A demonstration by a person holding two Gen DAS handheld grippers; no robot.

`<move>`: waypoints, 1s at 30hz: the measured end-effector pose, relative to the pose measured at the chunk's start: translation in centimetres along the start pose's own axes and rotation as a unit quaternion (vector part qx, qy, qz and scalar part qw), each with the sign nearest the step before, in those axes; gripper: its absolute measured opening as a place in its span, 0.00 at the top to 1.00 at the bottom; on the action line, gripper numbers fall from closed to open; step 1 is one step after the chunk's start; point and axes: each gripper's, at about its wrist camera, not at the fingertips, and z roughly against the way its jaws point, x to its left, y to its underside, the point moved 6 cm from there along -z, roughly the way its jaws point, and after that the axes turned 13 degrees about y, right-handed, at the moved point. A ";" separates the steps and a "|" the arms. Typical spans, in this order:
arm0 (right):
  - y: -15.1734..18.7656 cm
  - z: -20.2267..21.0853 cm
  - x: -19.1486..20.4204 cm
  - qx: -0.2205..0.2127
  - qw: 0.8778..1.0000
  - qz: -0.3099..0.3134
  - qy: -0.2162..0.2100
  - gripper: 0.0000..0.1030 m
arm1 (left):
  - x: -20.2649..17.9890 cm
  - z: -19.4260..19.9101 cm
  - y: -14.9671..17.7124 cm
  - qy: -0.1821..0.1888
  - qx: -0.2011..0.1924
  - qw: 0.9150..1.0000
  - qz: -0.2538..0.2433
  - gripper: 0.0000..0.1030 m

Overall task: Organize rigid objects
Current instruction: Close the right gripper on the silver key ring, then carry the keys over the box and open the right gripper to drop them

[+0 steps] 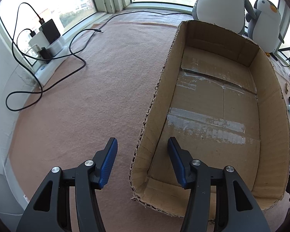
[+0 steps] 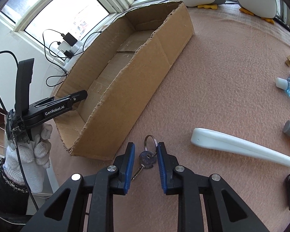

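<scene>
Right tool [image 2: 146, 150]: narrow gap, pads flanking key [image 2: 147, 159], not pressing it
Key: flat on counter [image 2: 212, 81], just beside box [image 2: 129, 89]
Left tool [image 1: 142, 145]: apart, straddling box wall, gripping nothing
Box: open

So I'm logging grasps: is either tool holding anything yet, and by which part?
Nothing is held yet. The right tool straddles the key on the cloth, pads not touching it. The left tool is empty, astride the cardboard box's wall.
</scene>
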 end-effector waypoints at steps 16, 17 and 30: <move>0.4 0.5 -0.2 -0.008 1.000 -0.001 0.007 0.98 | 0.0 0.0 0.0 0.001 0.000 1.000 0.001 0.48; 0.4 0.7 -0.1 -0.012 1.000 0.001 0.008 0.98 | 0.0 0.0 0.0 0.001 0.000 1.000 0.001 0.48; -1.0 7.3 1.9 -0.094 0.995 0.018 0.021 0.98 | 0.0 0.0 0.0 0.002 0.000 1.000 0.002 0.48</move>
